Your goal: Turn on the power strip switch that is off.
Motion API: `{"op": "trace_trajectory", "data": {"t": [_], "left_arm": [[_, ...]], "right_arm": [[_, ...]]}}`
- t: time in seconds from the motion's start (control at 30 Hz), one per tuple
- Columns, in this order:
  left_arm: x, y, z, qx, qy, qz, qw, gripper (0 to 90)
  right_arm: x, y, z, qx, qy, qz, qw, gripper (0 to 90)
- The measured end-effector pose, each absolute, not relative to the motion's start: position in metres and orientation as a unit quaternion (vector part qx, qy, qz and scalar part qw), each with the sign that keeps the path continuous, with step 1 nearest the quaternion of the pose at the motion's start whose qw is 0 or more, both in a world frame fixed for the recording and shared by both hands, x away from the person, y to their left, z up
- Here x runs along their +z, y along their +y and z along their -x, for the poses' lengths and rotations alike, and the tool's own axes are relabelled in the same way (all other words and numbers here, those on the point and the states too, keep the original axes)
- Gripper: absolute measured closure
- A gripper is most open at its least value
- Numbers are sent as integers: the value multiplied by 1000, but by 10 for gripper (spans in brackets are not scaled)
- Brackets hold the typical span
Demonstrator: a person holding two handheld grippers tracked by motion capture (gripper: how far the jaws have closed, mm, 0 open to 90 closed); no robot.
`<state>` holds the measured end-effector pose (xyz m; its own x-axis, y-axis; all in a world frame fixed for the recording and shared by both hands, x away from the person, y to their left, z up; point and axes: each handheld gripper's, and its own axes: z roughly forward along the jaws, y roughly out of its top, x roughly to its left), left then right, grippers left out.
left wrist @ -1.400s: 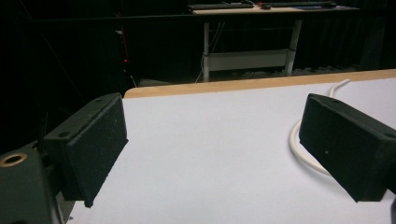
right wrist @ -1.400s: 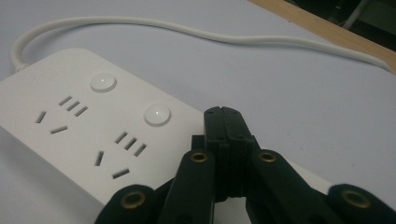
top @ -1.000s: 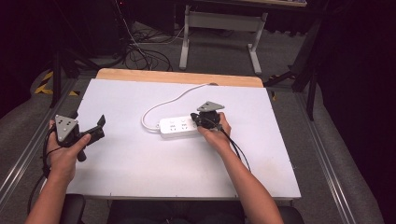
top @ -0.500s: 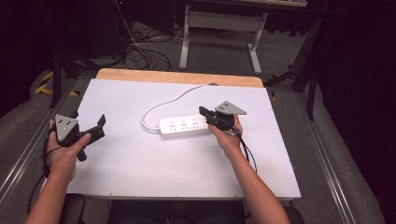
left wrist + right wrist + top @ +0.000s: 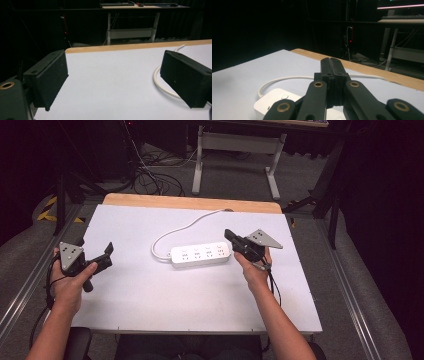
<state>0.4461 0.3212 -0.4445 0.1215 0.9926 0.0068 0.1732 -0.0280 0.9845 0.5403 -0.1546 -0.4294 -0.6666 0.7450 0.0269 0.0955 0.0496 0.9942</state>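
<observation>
I am holding the right gripper (image 5: 231, 236) just past the right end of the white power strip (image 5: 200, 255), my forearm coming up from the near edge and the jaws pressed together with nothing between them, pointing back across the strip. In the right gripper view the strip (image 5: 277, 101) is lying directly under and ahead of the closed jaws, its cable (image 5: 277, 80) looping away beyond them; whether the tips are grazing the casing I cannot quite tell from there. The left gripper (image 5: 106, 255) is resting in my other hand well off to the strip's far side, jaws standing wide apart over bare table (image 5: 150, 295), with open white surface all the way to the wooden edge (image 5: 130, 46) ahead. Since a second ago the right gripper is sitting further out past the strip's end; the left is unchanged.
</observation>
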Motion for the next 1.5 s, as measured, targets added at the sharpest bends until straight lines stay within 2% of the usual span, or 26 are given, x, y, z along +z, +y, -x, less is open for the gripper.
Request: {"op": "trace_trajectory", "data": {"t": [0.57, 1.13, 1.5], "left_arm": [[-444, 320, -447, 426, 507, -572, 483, 85], [-444, 321, -447, 427, 507, -574, 480, 84], [-445, 321, -447, 424, 509, -575, 481, 84]], "right_arm": [[-427, -199, -513, 633, 637, -322, 300, 900], [-431, -217, -498, 638, 640, -309, 296, 900], [-432, -213, -497, 648, 649, -291, 273, 757]]}}
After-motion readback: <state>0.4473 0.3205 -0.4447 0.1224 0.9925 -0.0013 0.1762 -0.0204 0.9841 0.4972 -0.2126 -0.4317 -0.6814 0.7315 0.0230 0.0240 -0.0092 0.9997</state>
